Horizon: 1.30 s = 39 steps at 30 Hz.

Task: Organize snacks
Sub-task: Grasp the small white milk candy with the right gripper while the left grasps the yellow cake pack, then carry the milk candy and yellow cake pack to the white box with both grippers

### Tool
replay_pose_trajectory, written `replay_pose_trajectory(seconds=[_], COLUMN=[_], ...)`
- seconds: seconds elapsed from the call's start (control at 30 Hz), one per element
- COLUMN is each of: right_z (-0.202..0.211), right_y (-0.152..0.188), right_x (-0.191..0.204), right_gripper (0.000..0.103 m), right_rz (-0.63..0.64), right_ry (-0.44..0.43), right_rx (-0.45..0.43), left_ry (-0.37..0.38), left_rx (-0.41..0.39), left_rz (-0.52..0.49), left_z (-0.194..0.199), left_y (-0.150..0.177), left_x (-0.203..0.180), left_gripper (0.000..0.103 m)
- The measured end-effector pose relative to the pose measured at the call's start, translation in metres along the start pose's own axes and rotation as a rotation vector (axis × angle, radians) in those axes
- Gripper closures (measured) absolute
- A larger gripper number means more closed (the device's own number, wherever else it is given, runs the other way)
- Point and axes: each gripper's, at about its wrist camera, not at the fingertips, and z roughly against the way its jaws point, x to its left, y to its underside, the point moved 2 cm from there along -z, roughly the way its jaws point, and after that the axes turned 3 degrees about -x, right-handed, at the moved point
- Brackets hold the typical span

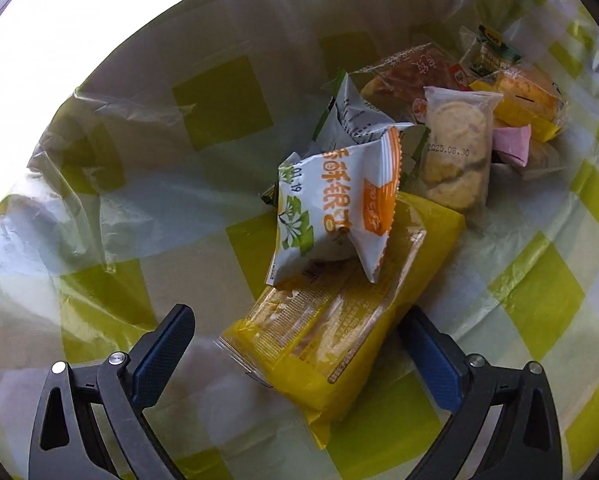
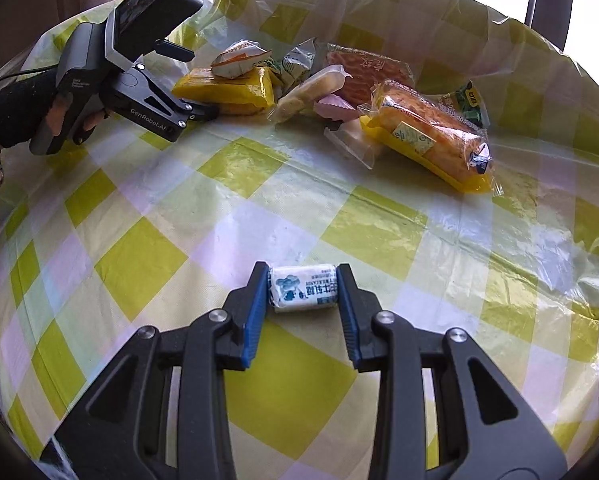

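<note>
Checked yellow-white plastic cloth point(image 2: 259, 200) covers the desk, w/ a wide bare stretch across the middle. Nearest, right gripper point(image 2: 302, 292) is clamped on a small white-blue candy point(image 2: 302, 289), held just over the cloth. Left gripper point(image 1: 295, 344) has its fingers spread wide, a yellow cake pack point(image 1: 339, 320) lying between them, not squeezed. White-orange packet point(image 1: 335, 208) leans on top of that pack. Beyond: clear cookie bag point(image 1: 455, 152), pink wrapper point(image 1: 511, 144), red-printed pack point(image 2: 367, 72) and a bread roll on a yellow tray point(image 2: 431, 136), all bunched close, touching. Far desk edge curves round just behind the pile; cloth hangs crumpled at right.
</note>
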Motion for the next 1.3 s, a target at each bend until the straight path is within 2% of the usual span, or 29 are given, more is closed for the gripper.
replay_pose_trajectory(seconds=[0.07, 0.13, 0.2, 0.27, 0.3, 0.4, 0.43, 0.47, 0.63, 0.7, 0.73, 0.77, 0.87, 1.0, 1.03, 1.1, 1.3], right_z=[0.001, 0.001, 0.001, 0.001, 0.001, 0.001, 0.001, 0.001, 0.001, 0.001, 0.001, 0.001, 0.001, 0.001, 0.001, 0.001, 0.001], right_y=[0.001, 0.001, 0.0, 0.0, 0.0, 0.0, 0.0, 0.0, 0.001, 0.001, 0.001, 0.001, 0.001, 0.001, 0.001, 0.001, 0.001], right_x=[-0.001, -0.001, -0.001, -0.001, -0.002, -0.002, -0.002, -0.002, -0.001, -0.001, 0.0, 0.0, -0.001, -0.003, -0.003, -0.003, -0.002], right_gripper=[0.065, 0.065, 0.065, 0.065, 0.065, 0.065, 0.065, 0.065, 0.065, 0.065, 0.065, 0.065, 0.065, 0.065, 0.065, 0.065, 0.065], right_rz=[-0.005, -0.009, -0.01, -0.008, -0.009, -0.009, -0.008, -0.007, -0.004, -0.004, -0.004, -0.005, -0.008, -0.017, -0.019, -0.02, -0.014], right_ry=[-0.005, -0.009, -0.01, -0.008, -0.008, -0.007, -0.007, -0.005, -0.001, -0.002, -0.002, -0.002, -0.005, -0.015, -0.017, -0.016, -0.006], right_rx=[-0.001, -0.001, -0.001, -0.001, -0.001, -0.002, -0.002, -0.002, -0.002, -0.003, -0.003, -0.003, -0.003, -0.003, -0.004, -0.004, -0.005], left_ry=[0.128, 0.183, 0.307, 0.491, 0.507, 0.287, 0.267, 0.254, 0.205, 0.224, 0.245, 0.255, 0.273, 0.174, 0.16, 0.182, 0.103], left_rx=[0.007, -0.018, -0.007, -0.014, -0.037, -0.087, -0.092, -0.095, -0.048, -0.044, -0.062, -0.064, -0.088, -0.111, -0.114, -0.122, -0.103], left_rz=[0.17, 0.285, 0.441, 0.61, 0.624, 0.494, 0.456, 0.436, 0.299, 0.24, 0.25, 0.269, 0.367, 0.434, 0.451, 0.523, 0.478], left_z=[0.006, 0.026, 0.05, 0.072, 0.083, 0.104, 0.103, 0.096, 0.064, 0.056, 0.06, 0.066, 0.092, 0.116, 0.12, 0.125, 0.129], left_y=[0.004, 0.018, 0.04, 0.064, 0.071, 0.075, 0.074, 0.073, 0.052, 0.049, 0.049, 0.051, 0.071, 0.103, 0.106, 0.114, 0.114], left_x=[0.005, 0.0, -0.007, -0.012, -0.017, -0.045, -0.049, -0.048, -0.06, -0.072, -0.073, -0.073, -0.078, -0.093, -0.094, -0.09, -0.1], left_gripper=[0.034, 0.046, 0.049, 0.049, 0.048, 0.033, 0.022, 0.018, 0.018, 0.021, 0.045, 0.054, 0.055, 0.055, 0.055, 0.054, 0.054])
